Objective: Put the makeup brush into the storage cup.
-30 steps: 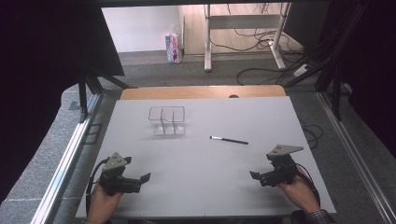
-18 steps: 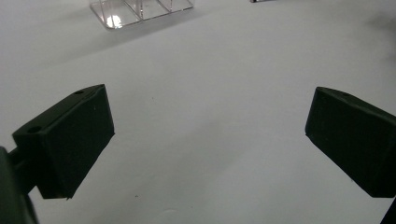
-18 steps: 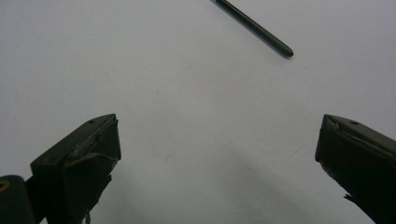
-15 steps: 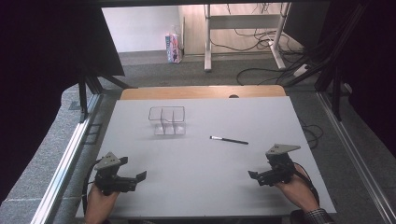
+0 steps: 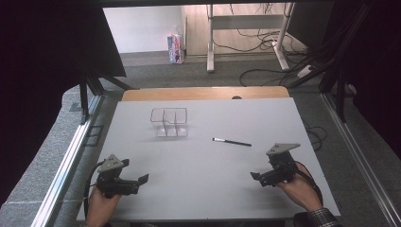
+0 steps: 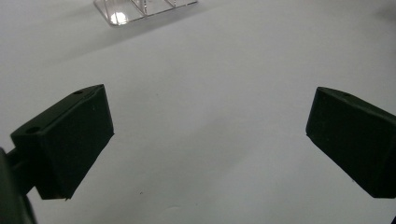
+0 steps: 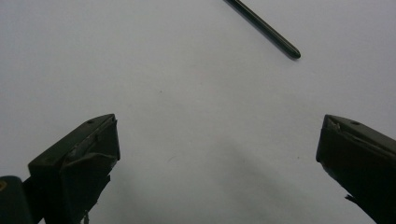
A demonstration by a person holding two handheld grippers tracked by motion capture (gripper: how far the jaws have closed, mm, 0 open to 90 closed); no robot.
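Note:
A clear plastic organizer [image 5: 169,122] with compartments stands on the white table at the back left of centre; its base edge shows at the top of the left gripper view [image 6: 140,7]. A black pen [image 5: 231,142] lies flat to its right, and its tip end shows in the right gripper view [image 7: 266,30]. My left gripper [image 5: 140,182] [image 6: 210,121] rests low near the front left edge, open, with bare table between its jaws. My right gripper [image 5: 257,179] [image 7: 217,135] sits at the front right, a short way in front of the pen, also open and holding nothing.
The white table top [image 5: 203,156] ends in a wooden strip [image 5: 203,93] at the back. Metal rails [image 5: 66,161] run along both sides. Beyond the table are desk legs, floor cables [image 5: 265,71] and a small carton [image 5: 175,48].
My left gripper has shifted slightly left and toward the front edge. The right gripper, pen and organizer have stayed put.

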